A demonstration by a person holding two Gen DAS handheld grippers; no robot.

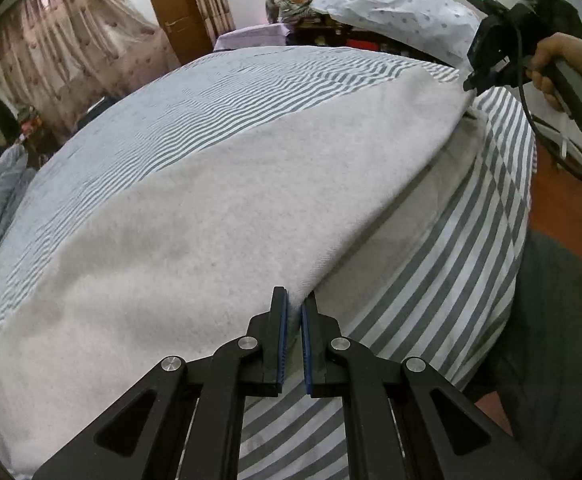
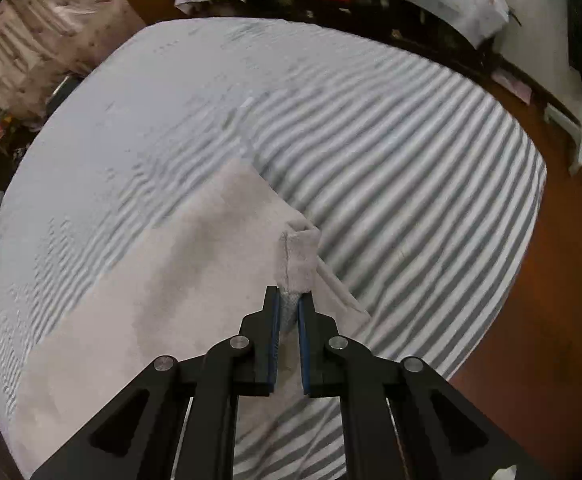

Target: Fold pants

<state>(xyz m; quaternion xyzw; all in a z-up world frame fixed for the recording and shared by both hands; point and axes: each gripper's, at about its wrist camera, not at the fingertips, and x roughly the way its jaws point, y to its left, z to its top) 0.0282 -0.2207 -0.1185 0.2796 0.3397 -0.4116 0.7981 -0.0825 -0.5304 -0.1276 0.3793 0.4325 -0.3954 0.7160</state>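
The pants (image 1: 219, 216), pale grey and fleecy, are spread across a bed covered with a grey-and-white striped sheet (image 1: 443, 264). The near edge of the fabric is clamped between the blue pads of the left gripper (image 1: 294, 307), whose jaws are pressed together on it. A hemmed corner of the pants (image 2: 299, 260) is pinched by the right gripper (image 2: 289, 307), likewise closed on the cloth and raised off the sheet. In the left wrist view the right gripper (image 1: 475, 80) is seen at the far corner of the garment, held by a hand (image 1: 563, 68).

Striped bed (image 1: 471, 240), brown door (image 1: 171, 4), patterned curtains (image 1: 63, 40).
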